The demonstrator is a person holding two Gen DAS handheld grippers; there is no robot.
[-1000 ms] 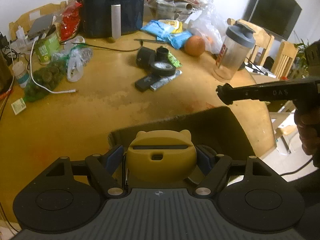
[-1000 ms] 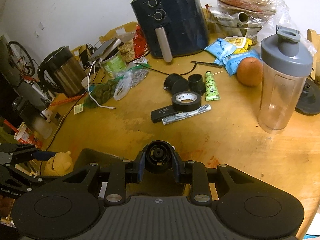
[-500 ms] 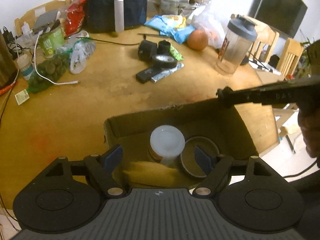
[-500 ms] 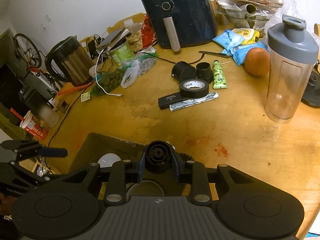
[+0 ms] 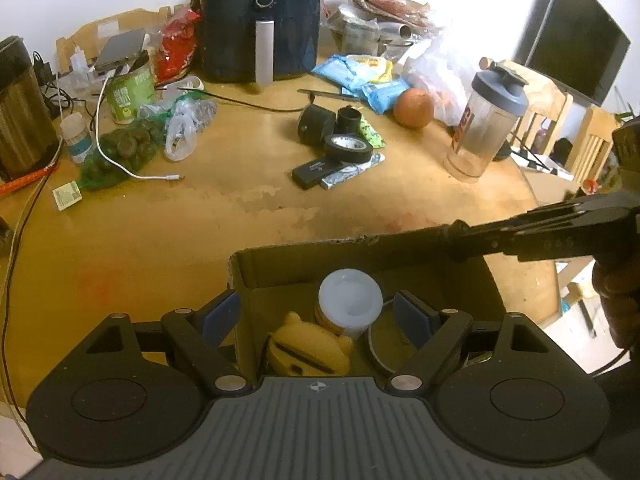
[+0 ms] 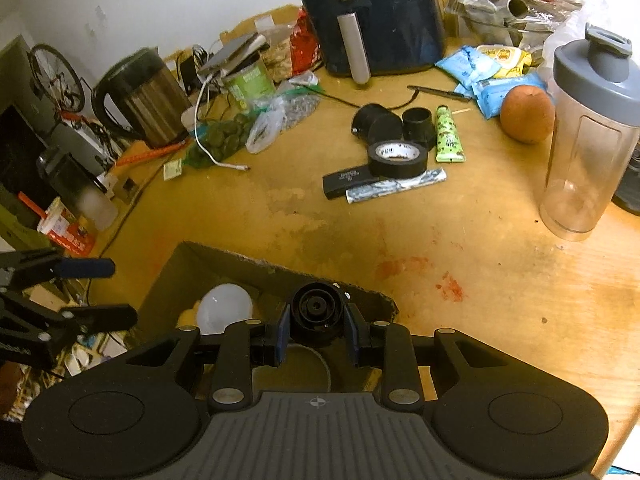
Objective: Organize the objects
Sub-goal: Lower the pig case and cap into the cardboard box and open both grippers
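Note:
A brown cardboard box (image 5: 288,268) sits at the table's near edge. Inside it lie a yellow bear-shaped toy (image 5: 308,350), a white-lidded jar (image 5: 350,300) and a round tin (image 5: 378,344). My left gripper (image 5: 316,316) hangs open above the box, its pads apart from the toy. My right gripper (image 6: 318,330) is shut on a black round cap (image 6: 317,310) over the box's (image 6: 224,264) far rim. In the left wrist view the right gripper (image 5: 460,238) reaches in from the right, with a hand behind it. The left gripper (image 6: 108,292) shows at the left of the right wrist view.
On the wooden table (image 5: 160,240) beyond the box lie a black tape roll (image 6: 396,158), a black stick (image 6: 346,182), a foil sachet (image 6: 396,190), black cups (image 6: 418,124) and a green tube (image 6: 448,136). A shaker bottle (image 6: 584,136), orange (image 6: 526,114), air fryer (image 6: 368,16) and kettle (image 6: 140,100) stand farther back.
The left gripper opened and let go of the yellow toy, which now lies in the box. The right gripper kept its grip on the black cap and came over the box.

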